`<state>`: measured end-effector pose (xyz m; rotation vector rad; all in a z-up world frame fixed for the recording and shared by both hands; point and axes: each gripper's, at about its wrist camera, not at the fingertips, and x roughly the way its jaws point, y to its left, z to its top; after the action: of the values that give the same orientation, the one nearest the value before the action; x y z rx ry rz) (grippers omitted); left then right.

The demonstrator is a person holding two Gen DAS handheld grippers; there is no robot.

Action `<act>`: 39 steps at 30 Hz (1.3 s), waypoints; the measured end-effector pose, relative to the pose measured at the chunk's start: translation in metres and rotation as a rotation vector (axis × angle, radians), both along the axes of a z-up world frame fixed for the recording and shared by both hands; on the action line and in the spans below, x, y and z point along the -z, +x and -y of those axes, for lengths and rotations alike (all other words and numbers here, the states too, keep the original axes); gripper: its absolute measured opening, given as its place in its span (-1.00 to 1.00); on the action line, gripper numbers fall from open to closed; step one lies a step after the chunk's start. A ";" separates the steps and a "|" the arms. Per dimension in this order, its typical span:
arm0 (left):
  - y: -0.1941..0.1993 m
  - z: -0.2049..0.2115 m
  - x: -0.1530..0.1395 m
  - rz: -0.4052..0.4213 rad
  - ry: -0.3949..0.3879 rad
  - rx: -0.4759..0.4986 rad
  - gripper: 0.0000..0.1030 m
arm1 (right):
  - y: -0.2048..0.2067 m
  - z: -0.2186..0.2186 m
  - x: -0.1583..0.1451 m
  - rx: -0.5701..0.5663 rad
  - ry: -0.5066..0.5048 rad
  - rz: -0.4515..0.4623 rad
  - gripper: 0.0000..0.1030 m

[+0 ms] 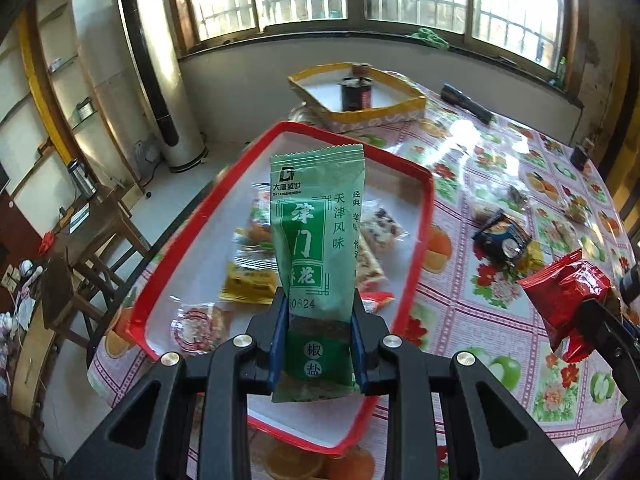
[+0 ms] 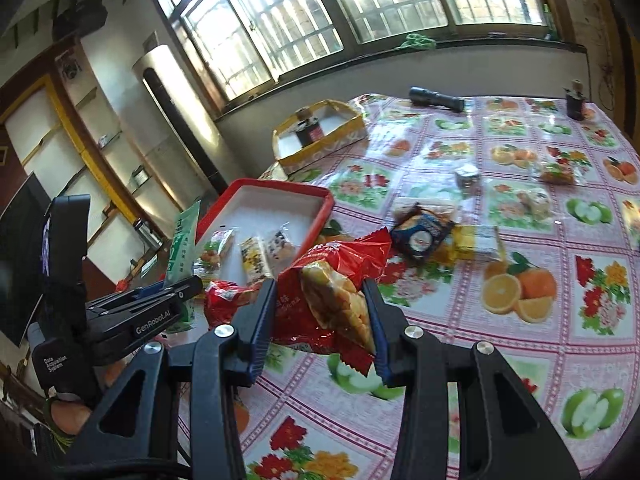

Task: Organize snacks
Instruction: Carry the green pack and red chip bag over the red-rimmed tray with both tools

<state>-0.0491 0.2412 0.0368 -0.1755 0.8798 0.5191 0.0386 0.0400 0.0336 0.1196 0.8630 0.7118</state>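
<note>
My left gripper (image 1: 319, 320) is shut on a tall green snack packet (image 1: 316, 232), held upright above the red-rimmed white tray (image 1: 420, 248). Several wrapped snacks (image 1: 256, 232) lie inside the tray. In the right wrist view my right gripper (image 2: 320, 316) is shut on a red snack packet (image 2: 332, 280) with a clear window showing yellow pieces, just right of the tray (image 2: 320, 208). The same red packet (image 1: 568, 292) appears at the right edge of the left wrist view. The left gripper (image 2: 188, 286) with the green packet (image 2: 184, 236) shows at left, over the tray's near end.
A dark blue snack packet (image 2: 420, 236) and a yellow one (image 2: 476, 244) lie on the fruit-print tablecloth (image 2: 520, 360), with more wrapped snacks (image 2: 556, 174) further back. A yellow box (image 2: 320, 148) holding a dark jar stands behind the tray. A black flashlight (image 2: 436, 99) lies near the window.
</note>
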 end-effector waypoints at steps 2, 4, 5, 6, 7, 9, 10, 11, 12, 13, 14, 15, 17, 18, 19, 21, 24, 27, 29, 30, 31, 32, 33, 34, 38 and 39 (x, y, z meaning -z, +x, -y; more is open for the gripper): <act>-0.001 -0.007 0.001 -0.001 0.001 -0.013 -0.48 | 0.003 -0.010 0.000 -0.018 -0.001 -0.002 -0.15; -0.001 -0.014 0.001 0.000 0.000 -0.029 -0.48 | 0.008 -0.022 0.000 -0.037 -0.001 -0.001 -0.15; -0.001 -0.018 0.001 0.001 -0.001 -0.034 -0.48 | 0.010 -0.026 0.001 -0.043 -0.001 -0.001 -0.15; -0.001 -0.023 0.001 0.001 -0.002 -0.045 -0.48 | 0.012 -0.031 0.001 -0.052 -0.002 0.000 -0.15; -0.001 -0.026 0.001 0.001 -0.005 -0.050 -0.48 | 0.014 -0.037 0.001 -0.061 -0.002 0.001 -0.15; -0.001 -0.036 0.002 0.003 -0.015 -0.063 -0.48 | 0.018 -0.049 0.001 -0.078 -0.003 0.003 -0.15; -0.001 -0.040 0.001 0.004 -0.013 -0.071 -0.48 | 0.020 -0.054 0.001 -0.084 -0.004 0.004 -0.15; -0.001 -0.045 0.001 0.004 -0.011 -0.084 -0.48 | 0.023 -0.060 0.002 -0.090 -0.004 0.004 -0.15; -0.001 -0.049 0.002 0.005 -0.013 -0.091 -0.48 | 0.025 -0.064 0.002 -0.095 -0.003 0.002 -0.15; -0.001 -0.052 0.002 0.005 -0.014 -0.099 -0.48 | 0.027 -0.068 0.003 -0.100 -0.001 -0.002 -0.15; -0.001 -0.057 0.002 0.004 -0.012 -0.110 -0.48 | 0.030 -0.073 0.004 -0.105 0.001 -0.005 -0.15; -0.001 -0.060 0.003 0.002 -0.012 -0.116 -0.48 | 0.033 -0.078 0.005 -0.108 0.001 -0.007 -0.15; -0.001 -0.064 0.003 0.001 -0.013 -0.125 -0.48 | 0.038 -0.086 0.006 -0.114 0.002 -0.012 -0.15; -0.001 -0.067 0.003 0.000 -0.010 -0.131 -0.48 | 0.040 -0.090 0.006 -0.117 0.003 -0.015 -0.15; 0.000 -0.068 0.004 -0.001 -0.011 -0.134 -0.48 | 0.042 -0.092 0.007 -0.119 0.004 -0.018 -0.15; 0.001 -0.072 0.005 -0.003 -0.013 -0.141 -0.48 | 0.047 -0.098 0.008 -0.122 0.006 -0.022 -0.15; 0.002 -0.076 0.006 -0.007 -0.019 -0.143 -0.48 | 0.054 -0.105 0.007 -0.125 0.005 -0.024 -0.15; 0.004 -0.078 0.007 -0.010 -0.018 -0.147 -0.48 | 0.058 -0.109 0.008 -0.129 0.005 -0.027 -0.15; 0.005 -0.078 0.007 -0.011 -0.018 -0.147 -0.48 | 0.061 -0.112 0.010 -0.130 0.004 -0.032 -0.15; 0.005 -0.079 0.007 -0.013 -0.018 -0.149 -0.48 | 0.063 -0.113 0.011 -0.130 0.005 -0.036 -0.15; 0.006 -0.079 0.008 -0.014 -0.018 -0.150 -0.48 | 0.064 -0.114 0.012 -0.131 0.005 -0.039 -0.15; 0.006 -0.080 0.008 -0.014 -0.017 -0.150 -0.48 | 0.066 -0.115 0.013 -0.131 0.005 -0.043 -0.15; 0.007 -0.081 0.008 -0.014 -0.015 -0.152 -0.48 | 0.067 -0.115 0.014 -0.130 0.005 -0.046 -0.15; 0.007 -0.082 0.008 -0.015 -0.015 -0.153 -0.48 | 0.069 -0.116 0.015 -0.128 0.005 -0.050 -0.15; 0.010 -0.084 0.007 -0.010 -0.012 -0.155 -0.48 | 0.071 -0.117 0.019 -0.123 0.006 -0.059 -0.15; 0.010 -0.084 0.006 -0.008 -0.011 -0.154 -0.48 | 0.072 -0.117 0.020 -0.122 0.006 -0.062 -0.15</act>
<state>-0.0389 0.3254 0.0309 -0.2526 0.8809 0.6591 0.1108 0.1568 0.0139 0.0948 0.9330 0.8284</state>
